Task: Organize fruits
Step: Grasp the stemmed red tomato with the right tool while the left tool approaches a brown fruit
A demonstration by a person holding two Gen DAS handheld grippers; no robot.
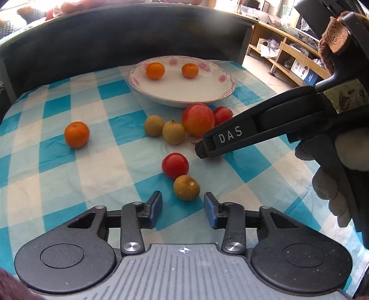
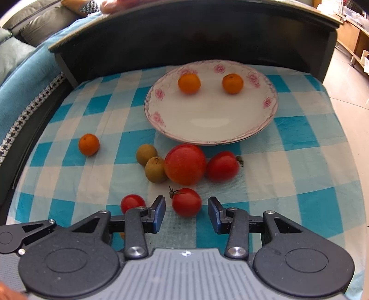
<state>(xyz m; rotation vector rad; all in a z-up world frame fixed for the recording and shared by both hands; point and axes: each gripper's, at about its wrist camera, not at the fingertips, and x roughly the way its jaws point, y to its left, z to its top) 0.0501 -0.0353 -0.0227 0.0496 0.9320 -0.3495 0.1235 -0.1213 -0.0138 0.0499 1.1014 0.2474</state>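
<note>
A white flowered plate (image 2: 207, 129) (image 1: 184, 92) holds two small oranges (image 2: 189, 83) (image 2: 232, 83). A third orange (image 2: 89, 144) (image 1: 76, 134) lies on the checked cloth at the left. In front of the plate lie a big red apple (image 2: 185, 164), a red tomato (image 2: 222, 166) and two brown longans (image 2: 146, 154) (image 2: 156, 169). My right gripper (image 2: 186, 213) is open, its jaws either side of a small tomato (image 2: 186, 202). My left gripper (image 1: 183, 206) is open just behind a longan (image 1: 186, 187) and a small tomato (image 1: 175, 165).
A dark raised wall (image 2: 184, 39) closes the back of the table. The blue and white cloth (image 2: 299, 161) drops off at the right edge toward the floor. Wooden shelves (image 1: 288, 53) stand at the far right. A sofa (image 2: 34, 20) lies at the back left.
</note>
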